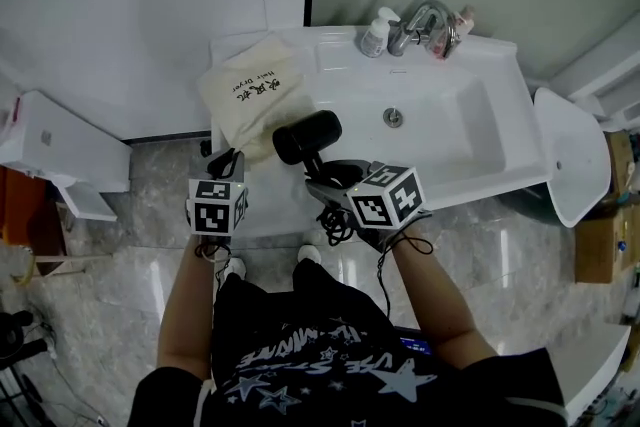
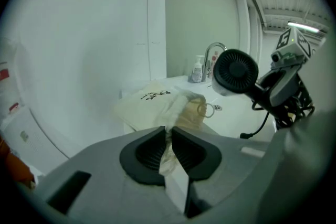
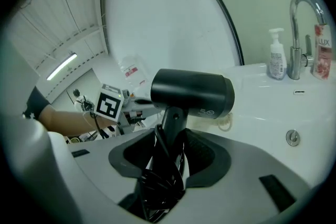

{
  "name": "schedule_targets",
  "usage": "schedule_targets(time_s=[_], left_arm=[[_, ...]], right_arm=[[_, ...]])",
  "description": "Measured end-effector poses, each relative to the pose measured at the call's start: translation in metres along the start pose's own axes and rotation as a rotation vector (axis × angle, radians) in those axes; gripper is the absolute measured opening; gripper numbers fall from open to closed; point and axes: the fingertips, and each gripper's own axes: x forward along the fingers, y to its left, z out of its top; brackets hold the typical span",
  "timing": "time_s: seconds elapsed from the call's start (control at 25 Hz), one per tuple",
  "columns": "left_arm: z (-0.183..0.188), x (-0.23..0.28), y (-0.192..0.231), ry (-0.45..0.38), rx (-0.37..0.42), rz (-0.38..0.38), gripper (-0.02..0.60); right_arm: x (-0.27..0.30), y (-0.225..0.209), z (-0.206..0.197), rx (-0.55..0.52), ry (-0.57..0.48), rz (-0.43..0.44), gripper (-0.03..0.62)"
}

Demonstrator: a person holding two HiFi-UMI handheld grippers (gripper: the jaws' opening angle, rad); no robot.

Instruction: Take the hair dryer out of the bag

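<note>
A cream cloth bag with dark lettering lies on the counter left of the sink. My left gripper is shut on a fold of that bag's cloth at its near edge. The black hair dryer is outside the bag and held up in the air above the counter's front edge. My right gripper is shut on its handle, with the black cord bunched against the handle between the jaws. In the right gripper view the dryer's barrel points right. The dryer's rear grille shows in the left gripper view.
A white sink with a drain lies to the right. A chrome faucet and a soap bottle stand at its back rim. A white cabinet is at the left, a white lid at the right.
</note>
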Motion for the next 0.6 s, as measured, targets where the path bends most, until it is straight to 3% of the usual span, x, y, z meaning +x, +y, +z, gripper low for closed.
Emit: schedule_targets(time_s=[0.32, 0.48, 0.6], left_arm=[[-0.017, -0.013, -0.008, 0.010, 0.007, -0.112, 0.063], [-0.019, -0.028, -0.017, -0.009, 0.048, -0.211, 0.193], [-0.017, -0.048, -0.023, -0.063, 0.084, -0.274, 0.231]], right_arm=[[-0.019, 0.019, 0.014, 0.088, -0.156, -0.102, 0.176], [-0.023, 0.041, 0.016, 0.116, -0.215, -0.178, 0.176], [-0.028, 0.061, 0.015, 0.133, -0.277, -0.229, 0.176]])
